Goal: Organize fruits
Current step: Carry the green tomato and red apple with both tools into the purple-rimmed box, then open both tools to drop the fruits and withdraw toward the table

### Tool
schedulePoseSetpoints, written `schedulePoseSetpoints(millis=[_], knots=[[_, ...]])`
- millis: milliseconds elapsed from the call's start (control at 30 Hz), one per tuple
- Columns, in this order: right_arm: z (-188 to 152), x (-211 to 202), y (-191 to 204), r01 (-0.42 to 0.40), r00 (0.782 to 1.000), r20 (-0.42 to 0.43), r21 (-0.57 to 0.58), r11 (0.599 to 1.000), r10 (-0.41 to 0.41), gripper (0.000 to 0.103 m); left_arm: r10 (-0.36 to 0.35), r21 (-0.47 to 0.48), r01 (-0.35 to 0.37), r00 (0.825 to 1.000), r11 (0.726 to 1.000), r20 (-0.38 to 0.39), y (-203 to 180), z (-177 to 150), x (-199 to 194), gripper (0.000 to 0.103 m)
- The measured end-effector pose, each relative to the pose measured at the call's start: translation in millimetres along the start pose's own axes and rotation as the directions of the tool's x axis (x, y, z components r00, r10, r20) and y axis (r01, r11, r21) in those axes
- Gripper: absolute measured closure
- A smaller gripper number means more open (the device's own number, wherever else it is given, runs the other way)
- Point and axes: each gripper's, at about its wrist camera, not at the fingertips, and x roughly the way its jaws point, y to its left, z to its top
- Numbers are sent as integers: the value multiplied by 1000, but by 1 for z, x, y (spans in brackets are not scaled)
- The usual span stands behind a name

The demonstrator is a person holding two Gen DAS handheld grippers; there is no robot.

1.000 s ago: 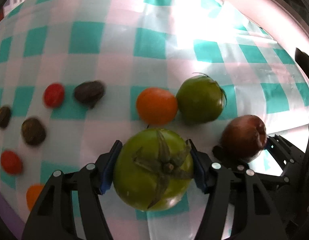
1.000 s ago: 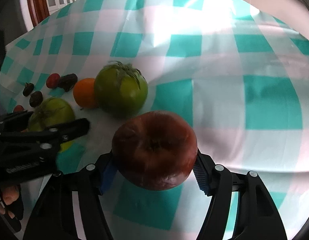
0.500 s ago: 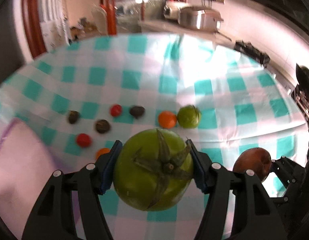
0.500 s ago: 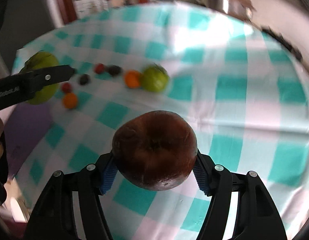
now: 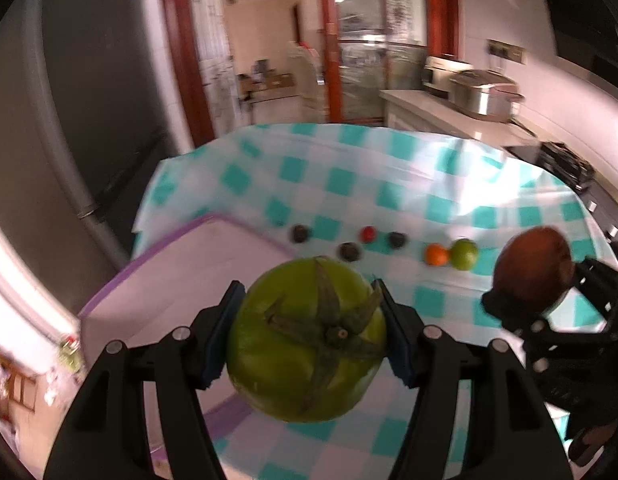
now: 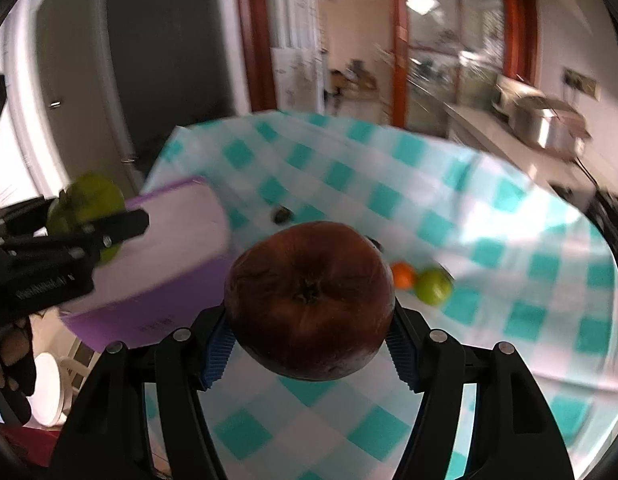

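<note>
Left gripper was clamped on a big green tomato, low center of frame; right gripper squeezed a dark red tomato, both held above the checkered tablecloth.

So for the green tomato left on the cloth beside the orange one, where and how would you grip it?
Probably from above, across the round middle of the green tomato. Set the fingers front and back, not side to side, since the orange tomato sits right against one flank.
</note>
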Motion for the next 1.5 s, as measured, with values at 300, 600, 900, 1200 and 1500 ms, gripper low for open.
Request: schedulePoseSetpoints(millis=[300,600,900,1200,1500], knots=[[21,29,67,-112,993,-34,-98,989,109,38,123,-105,-131,990,986,-75,66,-24,4,39],[49,99,113,-158,983,-119,-135,978,142,38,157,-101,-176,973,979,-171,125,-23,50,39],[61,221,168,-181,906,-417,-236,955,69,38,114,-132,-183,903,974,-414,173,-32,152,39],[38,333,195,-207,730,-682,-278,938,-41,39,43,-219,-244,756,945,-653,210,-68,244,39],[26,376,192,-229,538,-838,-250,941,-92,38,11,-302,-303,722,904,-692,231,-69,274,39]])
